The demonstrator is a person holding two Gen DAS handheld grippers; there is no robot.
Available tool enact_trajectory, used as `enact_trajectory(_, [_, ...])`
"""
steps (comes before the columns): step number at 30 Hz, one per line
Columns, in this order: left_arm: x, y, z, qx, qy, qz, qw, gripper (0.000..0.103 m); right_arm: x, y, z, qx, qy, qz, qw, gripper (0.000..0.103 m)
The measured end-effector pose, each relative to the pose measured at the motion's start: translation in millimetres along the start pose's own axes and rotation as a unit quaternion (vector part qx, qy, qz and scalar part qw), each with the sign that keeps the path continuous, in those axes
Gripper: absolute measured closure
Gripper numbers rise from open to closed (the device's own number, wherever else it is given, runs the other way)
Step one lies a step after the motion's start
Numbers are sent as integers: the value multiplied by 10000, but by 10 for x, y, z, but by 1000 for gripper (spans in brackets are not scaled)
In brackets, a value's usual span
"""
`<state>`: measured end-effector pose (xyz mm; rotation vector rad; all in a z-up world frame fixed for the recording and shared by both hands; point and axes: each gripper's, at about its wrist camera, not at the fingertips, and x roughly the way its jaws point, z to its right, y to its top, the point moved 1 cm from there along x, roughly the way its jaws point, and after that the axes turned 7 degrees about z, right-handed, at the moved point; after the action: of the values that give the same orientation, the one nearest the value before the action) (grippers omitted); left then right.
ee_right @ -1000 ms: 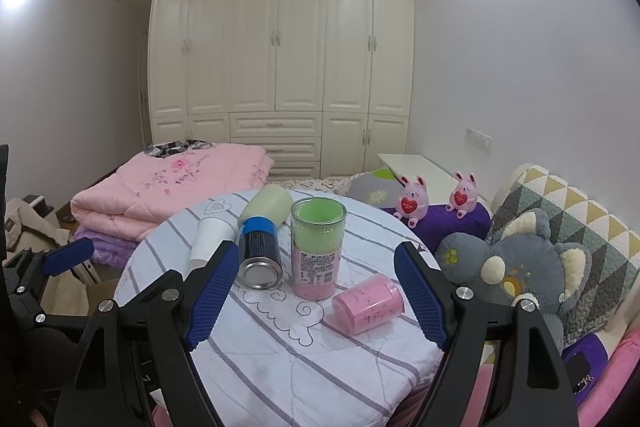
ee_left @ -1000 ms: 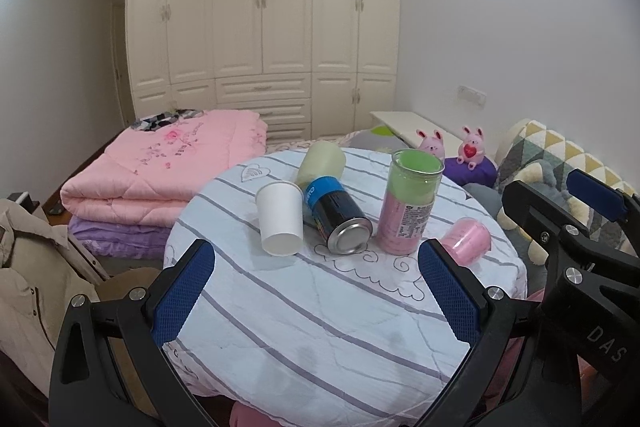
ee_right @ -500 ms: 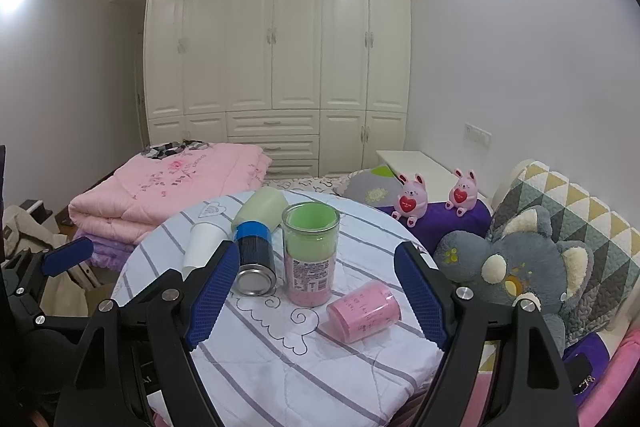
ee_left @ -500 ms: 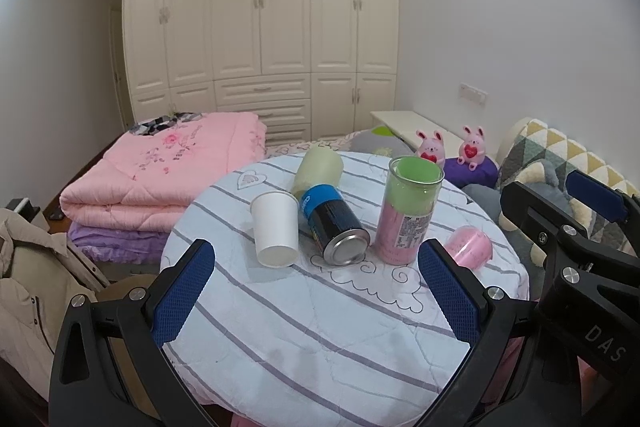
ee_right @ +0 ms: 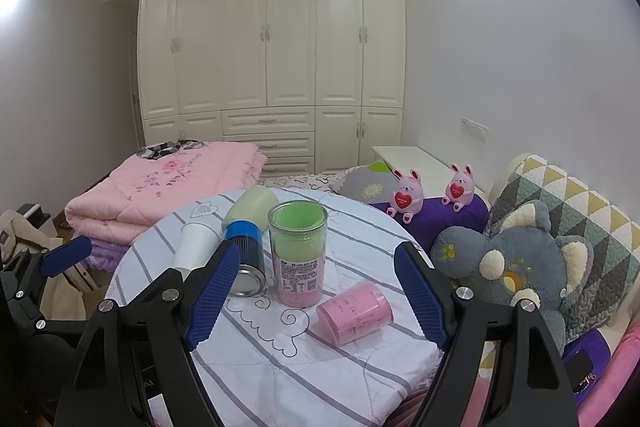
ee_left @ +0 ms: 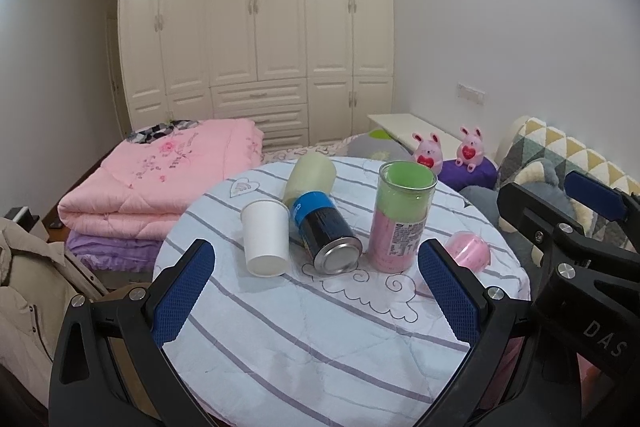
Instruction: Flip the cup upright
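Several cups lie on a round table with a striped cloth (ee_left: 320,347). A white paper cup (ee_left: 266,239) lies with its base toward me. Behind a tipped blue-and-black can (ee_left: 326,231) lies a pale green cup (ee_left: 310,177). A pink cup (ee_right: 354,311) rests on its side at the right. One tall clear cup (ee_right: 300,255), green and pink inside, stands upright. My left gripper (ee_left: 315,251) hovers open before the table's near edge, and its fingers frame the white cup and the can. My right gripper (ee_right: 317,249) is open too, short of the tall cup and the pink cup.
Folded pink bedding (ee_left: 160,179) is stacked left of the table, with a beige coat (ee_left: 28,291) nearer. A grey plush toy (ee_right: 516,263), patterned cushions and two pink bunny figures (ee_right: 408,197) crowd the right side. White wardrobes (ee_left: 256,19) fill the back wall.
Both views have drifted slightly, so the table objects sit a little lower in the frames. Nothing on the table has moved, and both grippers stay open.
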<state>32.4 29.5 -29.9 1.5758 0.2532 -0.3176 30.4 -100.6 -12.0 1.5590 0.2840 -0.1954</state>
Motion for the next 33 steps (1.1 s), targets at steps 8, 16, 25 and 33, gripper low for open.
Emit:
enact_trajectory(8, [18, -1, 2, -8, 12, 12, 10000, 0, 24, -1, 1, -2, 11, -26, 10000, 22])
enact_trajectory(16, [-14, 17, -6, -24, -12, 293, 9996, 0, -2, -5, 17, 31, 3, 114, 9999, 22])
enact_trajectory(25, [-9, 22, 16, 3, -31, 359, 9994, 0, -10, -3, 11, -15, -60, 198, 9998, 22])
enact_trajectory(33, [-2, 23, 28, 15, -19, 360, 9994, 0, -11, -3, 16, 6, -61, 186, 9998, 22])
